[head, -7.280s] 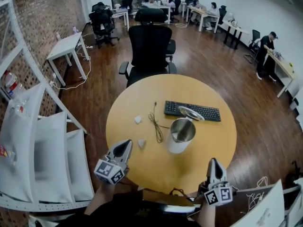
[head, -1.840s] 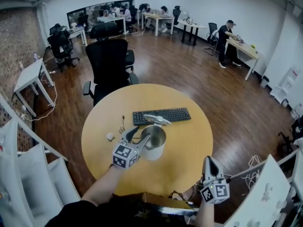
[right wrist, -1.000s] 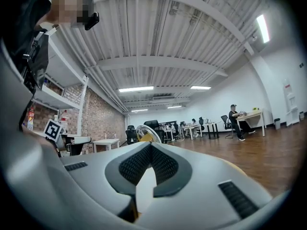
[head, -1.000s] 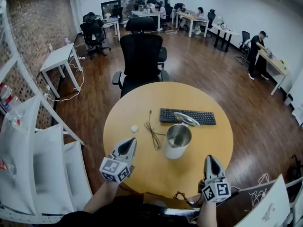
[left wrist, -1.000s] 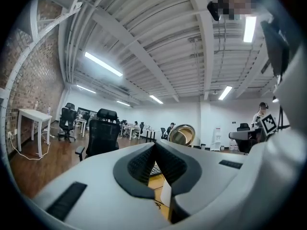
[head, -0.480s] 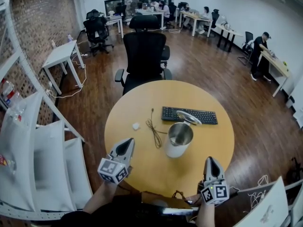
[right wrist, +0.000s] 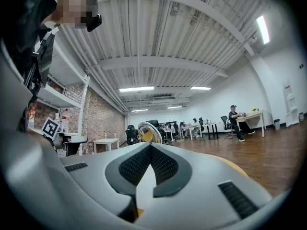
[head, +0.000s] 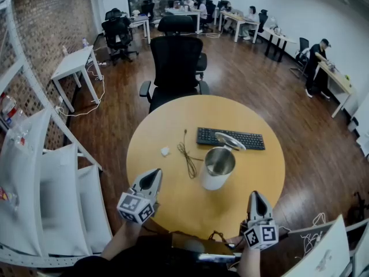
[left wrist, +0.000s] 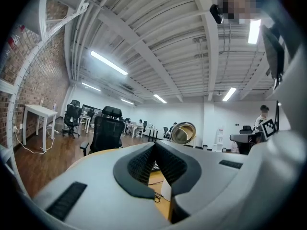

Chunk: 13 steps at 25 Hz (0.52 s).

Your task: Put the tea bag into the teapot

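White open teapot (head: 214,175), contents unclear; tea bag (head: 165,152) outside

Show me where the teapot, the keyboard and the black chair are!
teapot (head: 211,180), head view, on its white side wall.
keyboard (head: 255,141), head view, on the keys at its right end.
black chair (head: 176,68), head view, on the backrest.

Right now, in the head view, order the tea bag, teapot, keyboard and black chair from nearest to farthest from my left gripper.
From the left gripper:
1. Tea bag, just ahead of it, on the left part of the table.
2. Teapot, to the gripper's right, mid-table.
3. Keyboard, beyond the teapot.
4. Black chair, past the table's far edge.
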### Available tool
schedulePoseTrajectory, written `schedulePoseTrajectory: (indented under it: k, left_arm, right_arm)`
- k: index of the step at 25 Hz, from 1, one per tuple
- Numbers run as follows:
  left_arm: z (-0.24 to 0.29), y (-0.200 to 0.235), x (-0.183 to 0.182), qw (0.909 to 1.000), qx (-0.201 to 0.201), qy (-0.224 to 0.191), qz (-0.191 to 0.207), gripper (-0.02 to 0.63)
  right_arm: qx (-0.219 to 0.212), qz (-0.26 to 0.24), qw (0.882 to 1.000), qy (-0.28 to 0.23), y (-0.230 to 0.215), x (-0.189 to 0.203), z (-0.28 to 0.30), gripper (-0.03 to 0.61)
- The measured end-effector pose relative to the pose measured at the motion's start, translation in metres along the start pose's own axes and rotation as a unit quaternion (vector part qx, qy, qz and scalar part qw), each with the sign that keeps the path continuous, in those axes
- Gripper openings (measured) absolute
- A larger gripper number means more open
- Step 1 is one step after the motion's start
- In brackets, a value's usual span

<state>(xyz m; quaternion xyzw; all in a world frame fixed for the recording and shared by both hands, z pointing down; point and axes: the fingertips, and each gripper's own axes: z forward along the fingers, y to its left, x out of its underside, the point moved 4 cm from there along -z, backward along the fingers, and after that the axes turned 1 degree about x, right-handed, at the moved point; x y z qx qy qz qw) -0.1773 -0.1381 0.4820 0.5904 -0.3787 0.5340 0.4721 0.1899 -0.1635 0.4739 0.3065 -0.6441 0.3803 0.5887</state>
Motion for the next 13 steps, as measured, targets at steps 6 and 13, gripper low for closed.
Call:
schedulePoseTrajectory:
  k: [6, 13]
  left_arm:
    - [0.001, -0.003, 0.002, 1.0000, 0.003, 0.003, -0.002, 0.000]
    - [0.002, -0.014, 0.010, 0.9996, 0.023, 0.014, -0.008, 0.000]
  right_arm:
    - [-0.003, 0.015, 1.000, 0.007, -0.005, 0.014, -0.004, 0.000]
    - [-0.005, 0.020, 1.000, 0.010, -0.011, 0.018, -0.007, 0.000]
